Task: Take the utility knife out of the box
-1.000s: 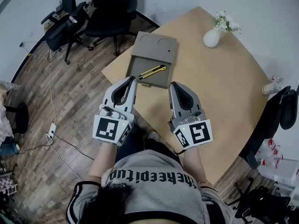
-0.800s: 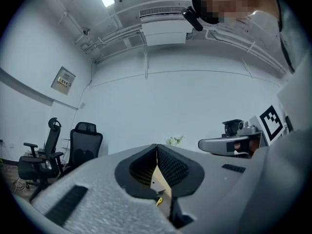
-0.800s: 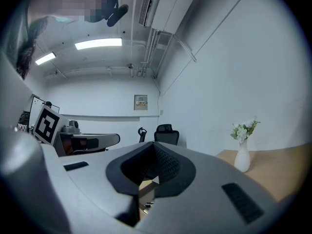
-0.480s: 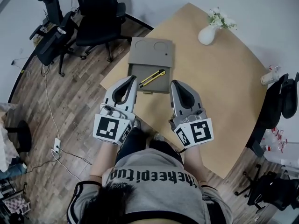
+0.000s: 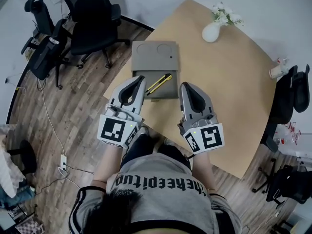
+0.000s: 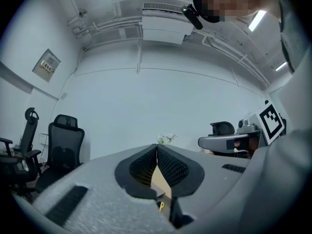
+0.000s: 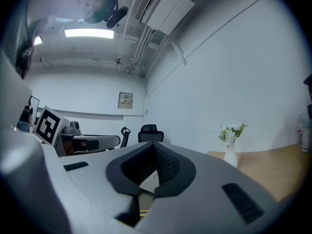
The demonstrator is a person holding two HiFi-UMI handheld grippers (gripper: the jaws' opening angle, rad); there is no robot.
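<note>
On table (image 5: 219, 77), box (image 5: 168, 90) holds utility knife (image 5: 159, 83).

The utility knife (image 5: 159, 83) is yellow and black, the box (image 5: 155, 57) grey.

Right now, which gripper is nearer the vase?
Right. The right gripper is by the right side of the box, with the vase beyond it; the left gripper is by the box's left side, farther off.

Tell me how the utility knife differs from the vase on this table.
The utility knife is yellow and black, long and thin; the vase is white and rounded. The utility knife lies flat inside the open grey box near the edge of the table; the vase stands upright on the bare wood farther off, holding flowers. Both are borne by the same table.
</note>
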